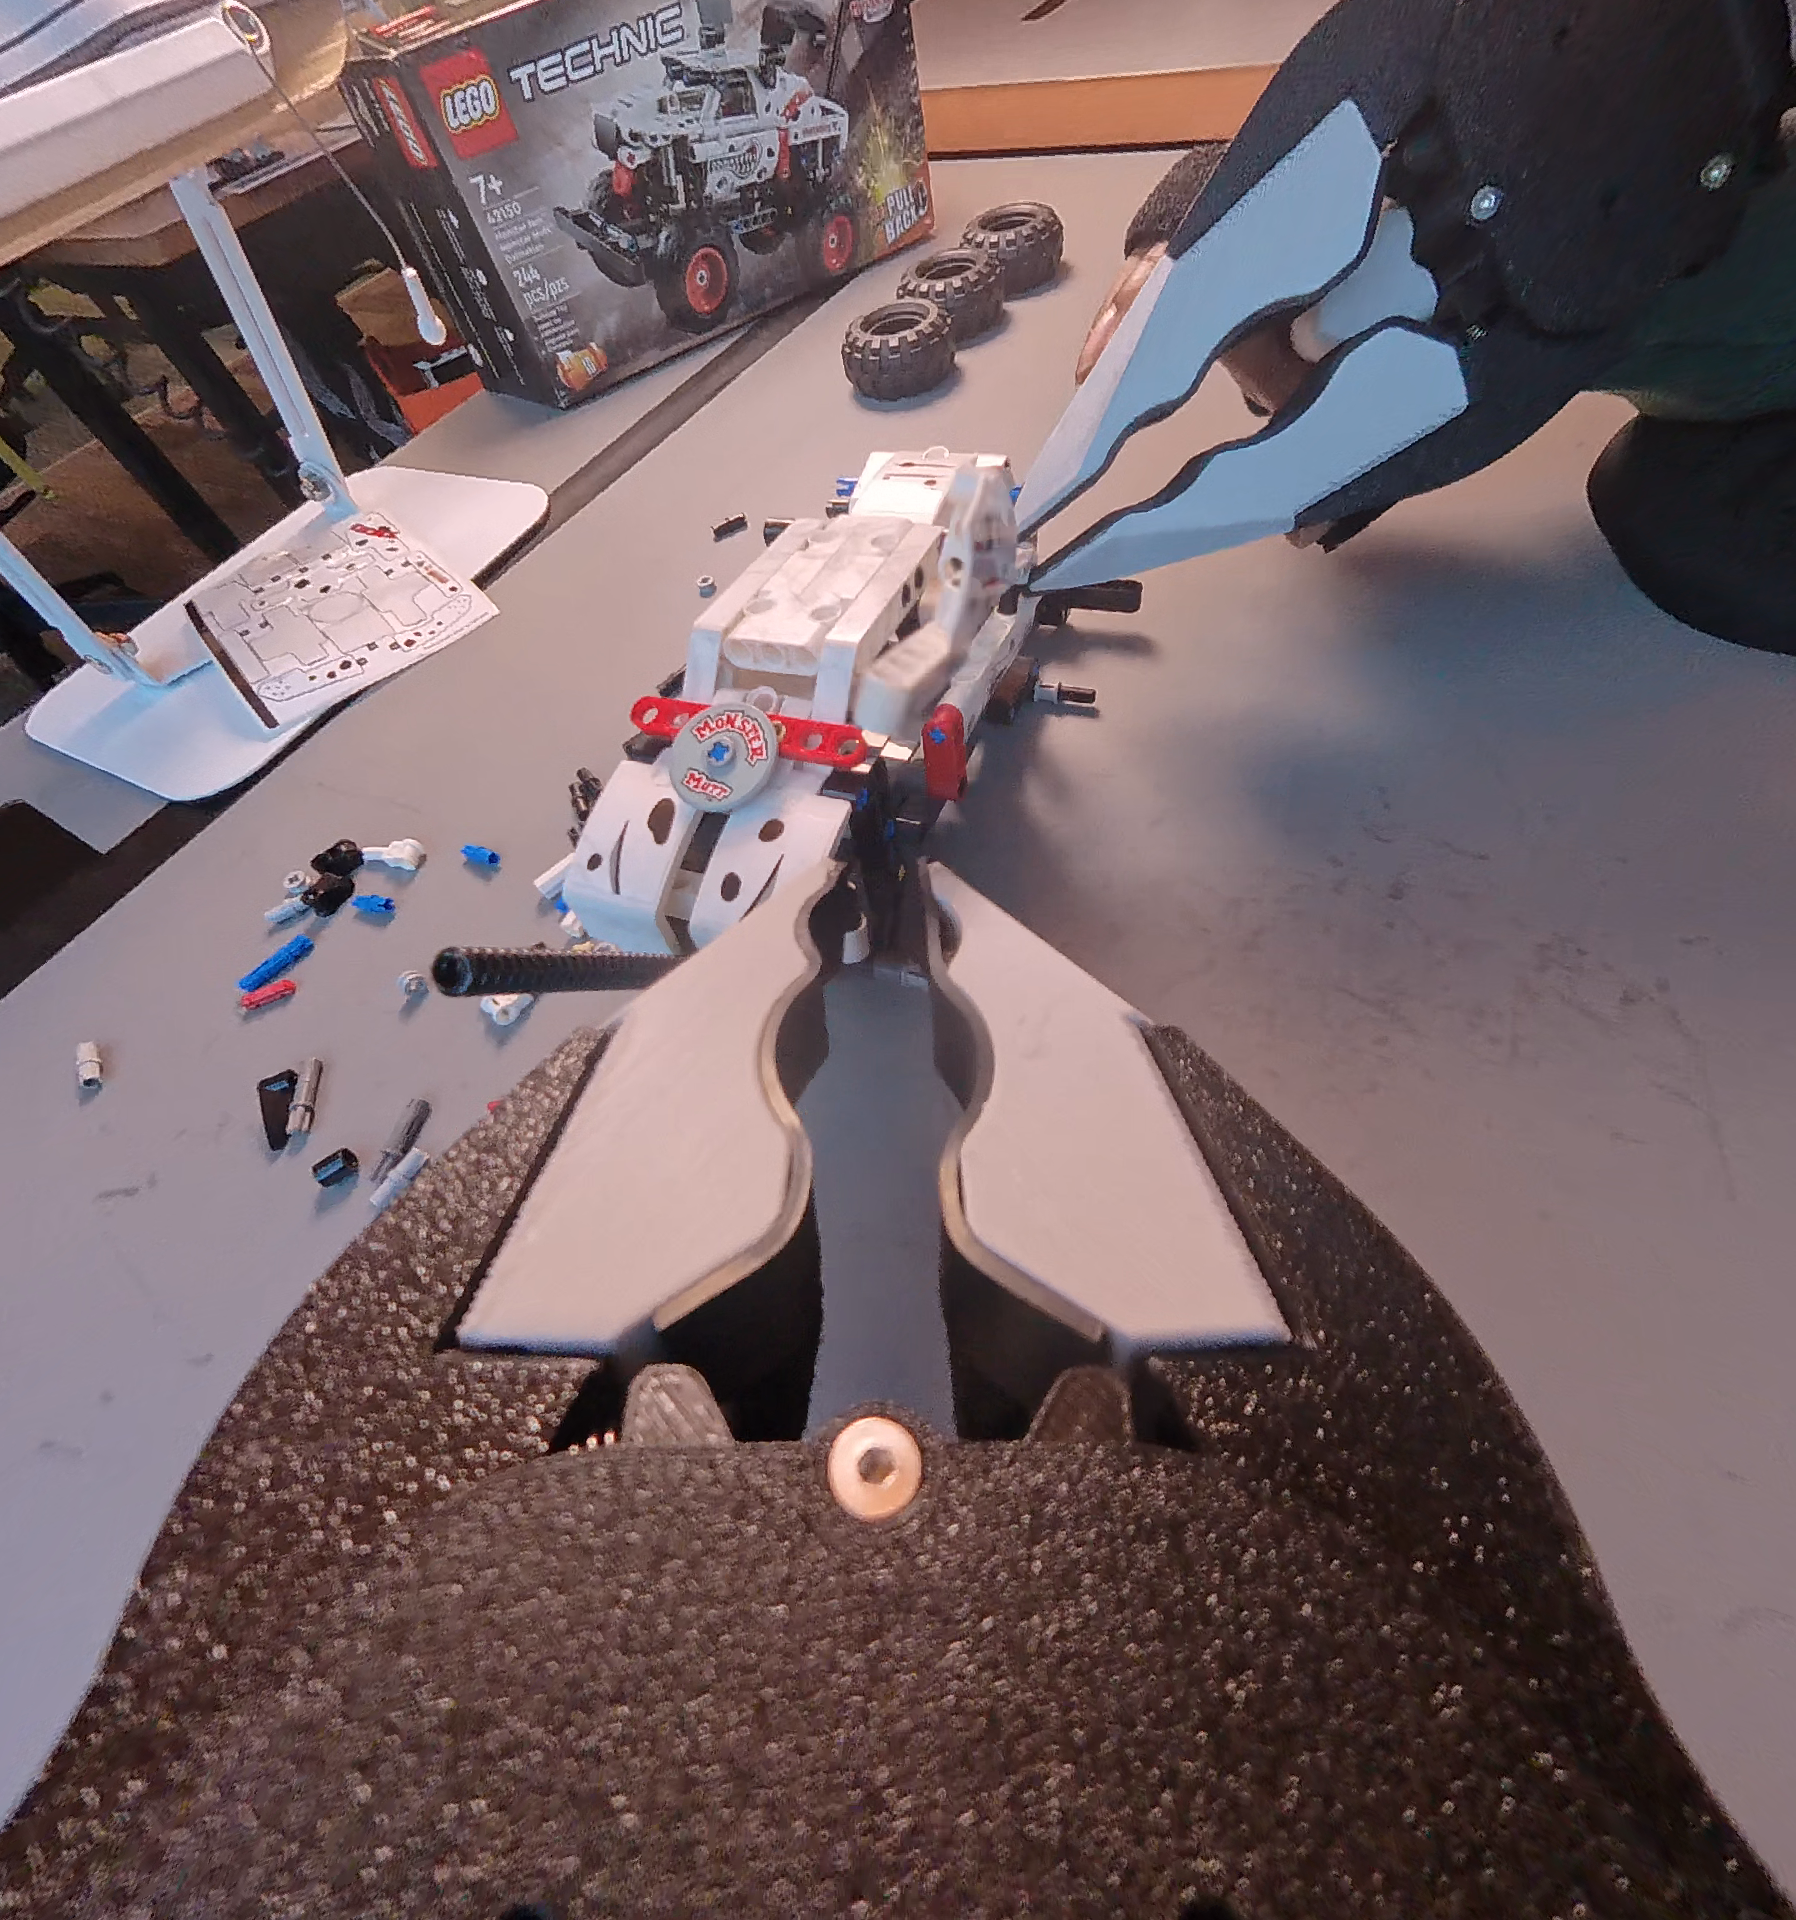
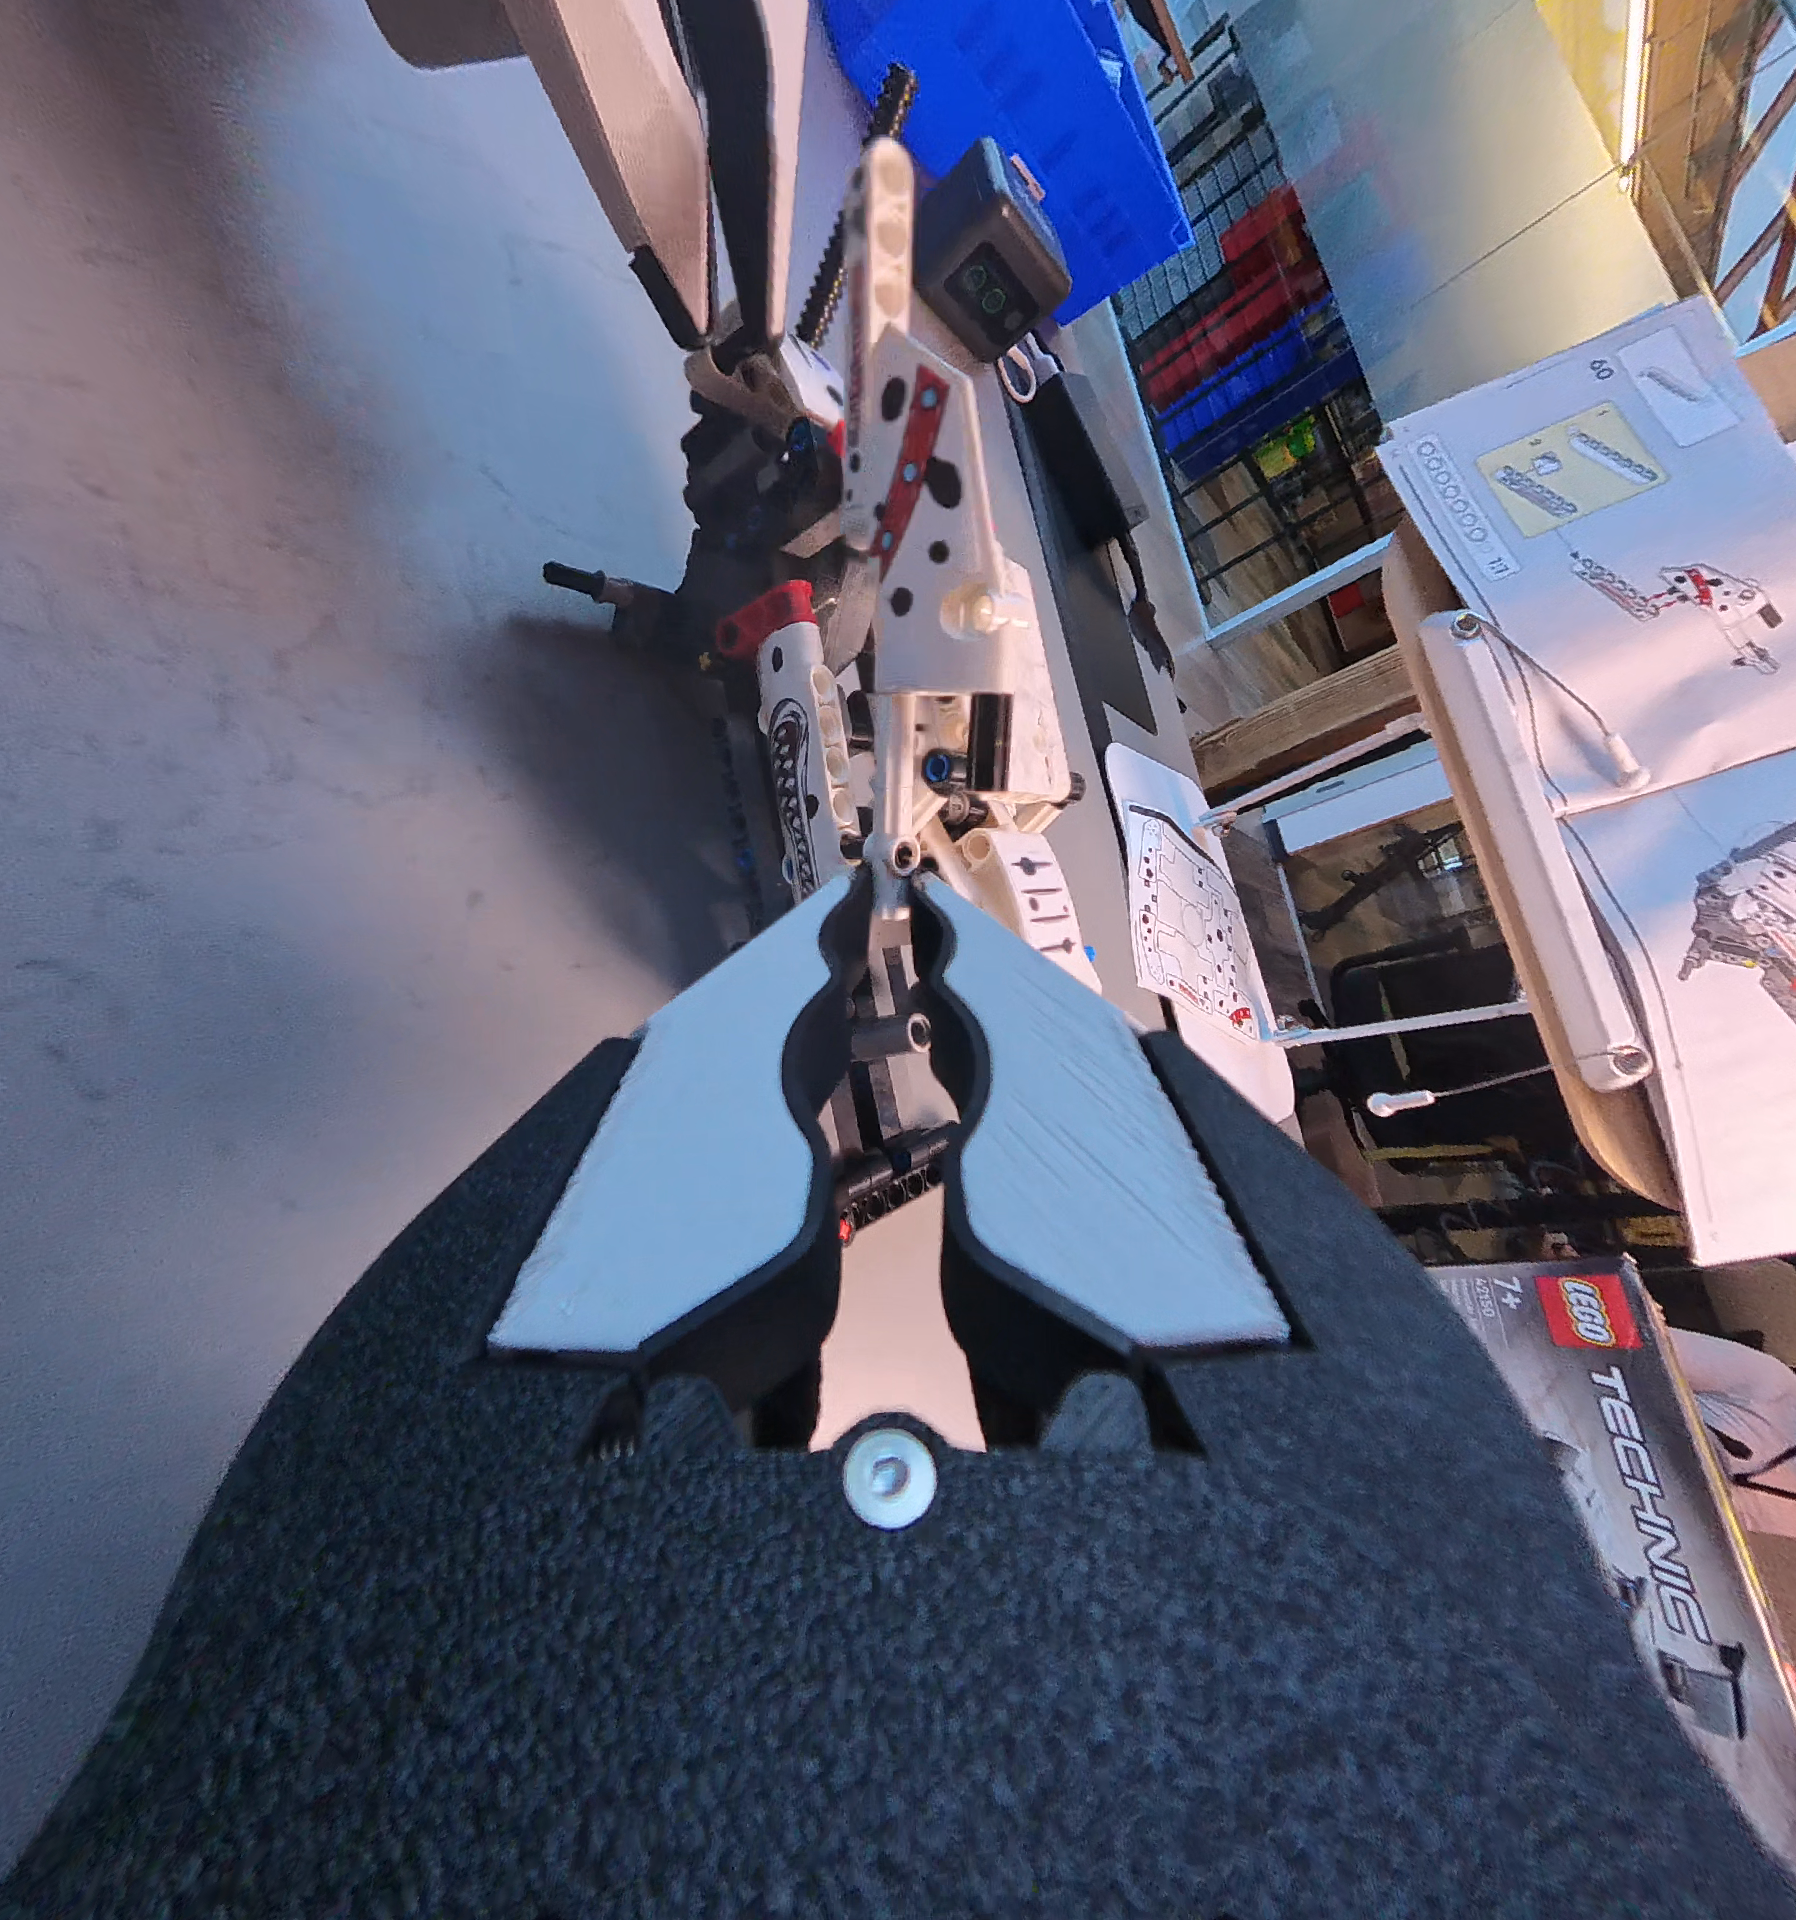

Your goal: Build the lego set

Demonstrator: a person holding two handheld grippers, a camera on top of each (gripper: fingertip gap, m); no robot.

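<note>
A part-built white Lego truck (image 1: pixel 821 623) with black spots, a red beam and a round grey disc lies on the grey table (image 1: pixel 1341 1039). My left gripper (image 1: pixel 881 899) is shut on the black chassis at the truck's near end. My right gripper (image 1: pixel 1024 561) comes in from the upper right and pinches a white piece at the truck's far end. In the right wrist view the right gripper (image 2: pixel 889 891) is shut on a thin white lever piece (image 2: pixel 889 831) of the truck (image 2: pixel 925 520). The left gripper (image 2: pixel 686 208) shows beyond it.
Three black tyres (image 1: pixel 951 296) and the set's box (image 1: pixel 645 177) stand at the back. Several loose pins and connectors (image 1: pixel 333 935) and a black ribbed rod (image 1: pixel 541 971) lie left of the truck. A sticker sheet (image 1: pixel 338 613) lies on a white stand base (image 1: pixel 281 748). The instruction booklet (image 2: pixel 1652 540) hangs on the stand.
</note>
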